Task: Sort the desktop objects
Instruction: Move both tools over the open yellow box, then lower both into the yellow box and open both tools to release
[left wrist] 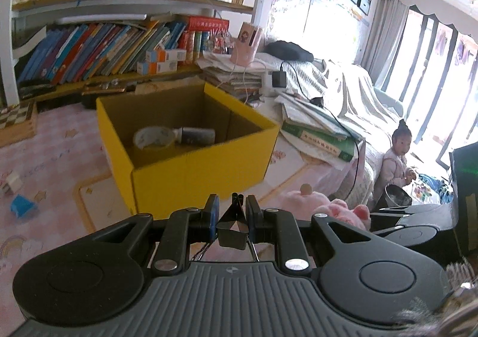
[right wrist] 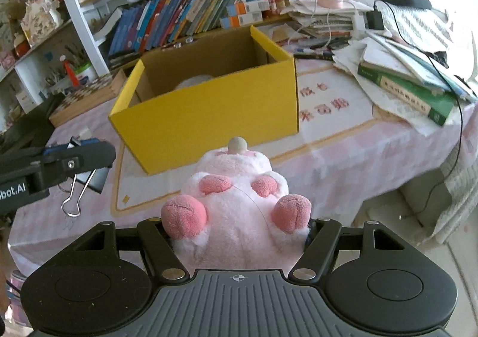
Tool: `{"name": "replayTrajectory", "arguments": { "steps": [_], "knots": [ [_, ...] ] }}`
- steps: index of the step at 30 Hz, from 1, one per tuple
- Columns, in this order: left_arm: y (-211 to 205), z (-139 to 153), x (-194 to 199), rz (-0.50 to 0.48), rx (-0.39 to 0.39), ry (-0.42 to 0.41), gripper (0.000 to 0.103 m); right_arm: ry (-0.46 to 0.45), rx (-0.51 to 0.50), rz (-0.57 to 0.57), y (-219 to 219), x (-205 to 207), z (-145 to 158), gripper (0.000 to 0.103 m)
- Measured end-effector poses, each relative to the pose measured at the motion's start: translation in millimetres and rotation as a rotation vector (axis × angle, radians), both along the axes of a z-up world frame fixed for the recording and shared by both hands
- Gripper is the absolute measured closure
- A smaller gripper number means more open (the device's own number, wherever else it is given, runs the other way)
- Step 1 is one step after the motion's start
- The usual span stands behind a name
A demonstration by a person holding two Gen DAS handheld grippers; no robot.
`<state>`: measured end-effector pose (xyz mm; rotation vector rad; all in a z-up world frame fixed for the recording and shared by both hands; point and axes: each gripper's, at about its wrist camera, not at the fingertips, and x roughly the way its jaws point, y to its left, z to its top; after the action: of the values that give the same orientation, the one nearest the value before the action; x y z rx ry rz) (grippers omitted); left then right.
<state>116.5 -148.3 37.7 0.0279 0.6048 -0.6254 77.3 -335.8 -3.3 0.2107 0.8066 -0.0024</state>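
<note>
An open yellow cardboard box point(left wrist: 191, 163) point(right wrist: 209, 115) stands on the pink tablecloth. In it lie a white roll point(left wrist: 152, 136) and a dark cylinder point(left wrist: 197, 136). My left gripper point(left wrist: 232, 208) is shut on a black binder clip point(left wrist: 231, 232), held just in front of the box's near wall. The right wrist view shows that clip point(right wrist: 86, 184) hanging from the left gripper point(right wrist: 89, 154), its wire handles down. My right gripper point(right wrist: 239, 235) is shut on a pink plush toy point(right wrist: 236, 211) that hides its fingertips, short of the box's near corner. The plush point(left wrist: 325, 205) also shows at the lower right of the left wrist view.
A blue block point(left wrist: 24, 206) and a small white piece point(left wrist: 12, 183) lie left of the box, with a wooden chessboard case point(left wrist: 18, 121) behind them. Stacked books and papers with a green book point(right wrist: 412, 91) crowd the right. A child point(left wrist: 397, 154) sits on the floor past the table's edge.
</note>
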Motion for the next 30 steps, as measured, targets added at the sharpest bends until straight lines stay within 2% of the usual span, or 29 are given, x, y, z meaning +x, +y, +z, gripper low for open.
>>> {"name": "replayTrajectory", "arguments": {
  "steps": [12, 17, 20, 26, 30],
  "knots": [
    [-37, 40, 53, 0.047, 0.018, -0.154, 0.086, -0.148, -0.024, 0.116, -31, 63, 43, 0.033],
    [-45, 41, 85, 0.091, 0.041, -0.164, 0.086, -0.21, -0.057, 0.183, -37, 98, 60, 0.033],
    [-54, 34, 107, 0.103, 0.09, -0.165, 0.086, -0.231, -0.097, 0.236, -34, 122, 64, 0.033],
    [-71, 2, 150, 0.1, 0.228, -0.114, 0.086, -0.164, -0.199, 0.379, -21, 172, 45, 0.033],
    [-67, -17, 166, 0.128, 0.25, -0.045, 0.086, -0.099, -0.266, 0.489, -9, 198, 30, 0.033]
  ]
}}
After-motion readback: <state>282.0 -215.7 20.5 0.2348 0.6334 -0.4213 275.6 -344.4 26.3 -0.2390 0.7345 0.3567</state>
